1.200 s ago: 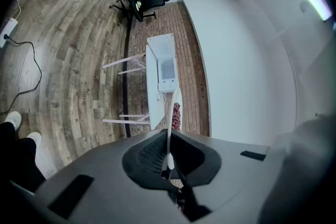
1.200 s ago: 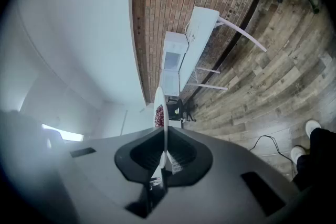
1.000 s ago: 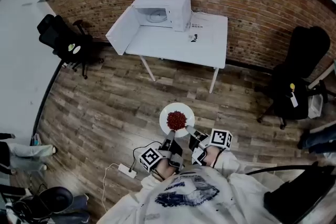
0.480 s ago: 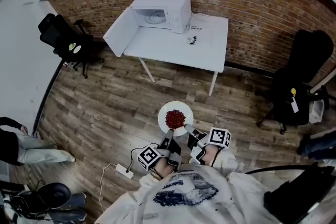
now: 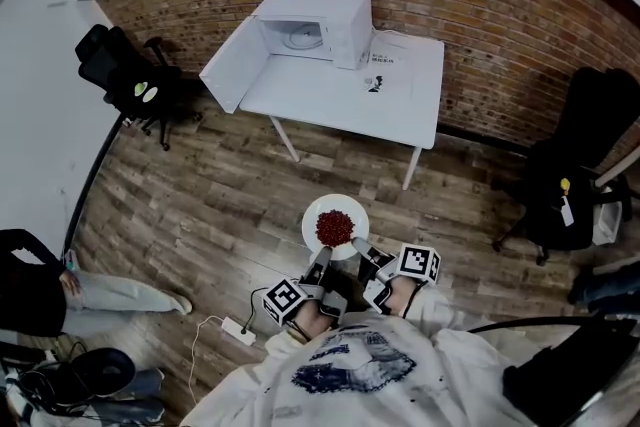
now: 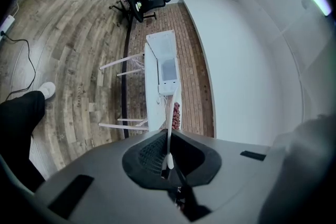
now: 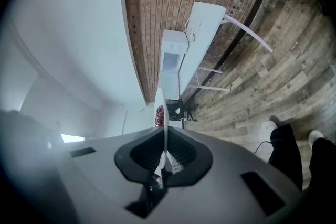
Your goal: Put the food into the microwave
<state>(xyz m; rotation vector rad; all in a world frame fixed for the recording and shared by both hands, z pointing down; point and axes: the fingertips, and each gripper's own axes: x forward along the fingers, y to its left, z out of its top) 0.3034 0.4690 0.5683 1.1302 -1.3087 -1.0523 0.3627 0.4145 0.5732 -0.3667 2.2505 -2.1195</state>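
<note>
Plate: round, white, smooth, thin-rimmed. No long axis. It is held level and face up above the wood-plank floor, on the near side of the table and well apart from it. A heap of small dark-red food sits at its centre.

Left gripper pinches the near-left rim and right gripper the near-right rim. Both gripper views show the rim edge-on, clamped in the jaws.

Microwave: boxy, white, door swung open to the left, at the table's far left. The brick wall is behind it.
</note>
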